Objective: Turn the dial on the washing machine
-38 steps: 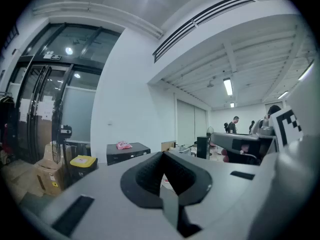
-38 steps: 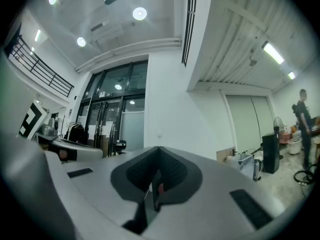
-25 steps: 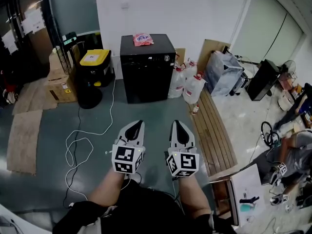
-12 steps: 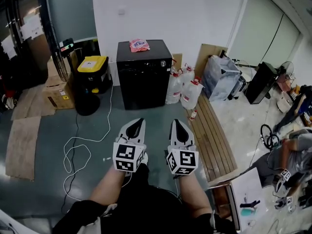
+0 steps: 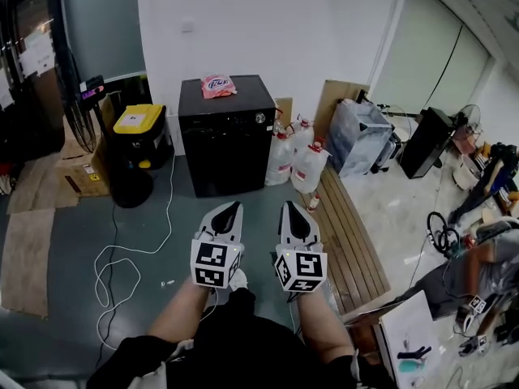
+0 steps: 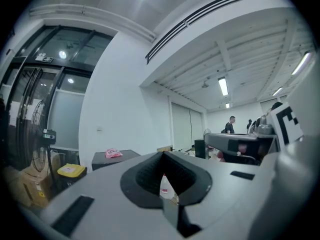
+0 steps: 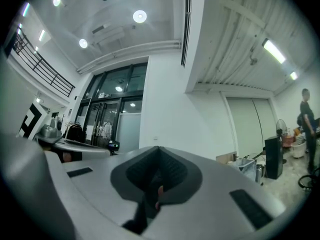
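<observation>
Seen from the head camera, a black, box-shaped washing machine (image 5: 226,136) stands against a white wall, well ahead of both grippers. Its 1 small silver dial (image 5: 260,118) sits at the front's upper right corner. 1 pink packet (image 5: 217,85) lies on top; its print is too small to read.

The left gripper (image 5: 233,207) and the right gripper (image 5: 290,206) are held side by side over the grey floor. Each has its 2 jaws pressed together on nothing. Each carries 1 cube with black-and-white square markers.

Left of the machine stands 1 black bin with a yellow lid (image 5: 138,122), its label unreadable. To the right cluster clear plastic jugs (image 5: 307,168); 3 red caps show, and the red labels cannot be read. 1 white cable (image 5: 113,254) trails across the floor.
</observation>
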The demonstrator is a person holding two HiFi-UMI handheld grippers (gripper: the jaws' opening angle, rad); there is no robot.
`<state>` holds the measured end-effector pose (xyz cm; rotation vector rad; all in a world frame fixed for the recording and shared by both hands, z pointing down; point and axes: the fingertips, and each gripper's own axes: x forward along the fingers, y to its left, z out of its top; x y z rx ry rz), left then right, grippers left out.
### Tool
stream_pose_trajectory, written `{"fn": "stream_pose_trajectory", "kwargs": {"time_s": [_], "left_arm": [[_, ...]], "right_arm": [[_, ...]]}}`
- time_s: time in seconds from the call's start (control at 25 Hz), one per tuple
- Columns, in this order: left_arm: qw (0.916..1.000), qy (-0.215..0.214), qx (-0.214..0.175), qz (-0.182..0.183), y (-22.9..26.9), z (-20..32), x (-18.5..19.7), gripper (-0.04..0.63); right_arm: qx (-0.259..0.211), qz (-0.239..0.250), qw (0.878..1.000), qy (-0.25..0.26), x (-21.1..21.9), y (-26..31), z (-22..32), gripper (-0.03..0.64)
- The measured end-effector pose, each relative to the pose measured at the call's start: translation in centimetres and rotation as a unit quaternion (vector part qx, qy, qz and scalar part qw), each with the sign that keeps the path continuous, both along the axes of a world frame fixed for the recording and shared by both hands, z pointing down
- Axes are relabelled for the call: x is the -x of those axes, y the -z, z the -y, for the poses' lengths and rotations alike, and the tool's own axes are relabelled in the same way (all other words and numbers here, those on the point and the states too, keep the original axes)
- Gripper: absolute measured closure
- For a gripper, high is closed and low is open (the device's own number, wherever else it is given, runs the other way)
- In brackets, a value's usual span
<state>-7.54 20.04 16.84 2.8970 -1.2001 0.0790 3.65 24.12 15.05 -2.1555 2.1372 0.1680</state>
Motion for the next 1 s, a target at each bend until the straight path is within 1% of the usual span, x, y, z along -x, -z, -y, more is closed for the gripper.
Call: {"fn": "stream_pose_trajectory", "kwargs": {"time_s": [0.2,0.48,0.68,0.84,0.92,1.0], "left_arm": [[0.9999,0.003,0.014,-0.001,-1.7,6.5,-2.4,0.588],[0.9996,0.012,0.025,-0.006,-2.0,17.2,-5.9,0.588],[0.9989,0.019,0.041,-0.011,-2.5,25.1,-7.6,0.588],[0.9983,0.026,0.050,-0.016,-3.1,30.4,-8.6,0.588],[0.9983,0.031,0.048,-0.013,-3.2,33.0,-8.8,0.588],[0.9986,0.038,0.038,-0.002,-3.3,35.3,-9.0,0.588]], "right_arm": [[0.015,0.005,1.000,0.000,-2.5,-2.0,6.2,0.617],[0.030,-0.004,0.999,0.012,-5.9,-2.4,17.0,0.617],[0.035,-0.005,0.999,0.016,-7.9,-2.2,25.0,0.617],[0.044,-0.009,0.999,0.023,-9.0,-2.8,30.5,0.617],[0.047,-0.013,0.998,0.026,-9.4,-3.1,33.2,0.617],[0.051,-0.019,0.998,0.029,-9.6,-3.3,35.4,0.617]]}}
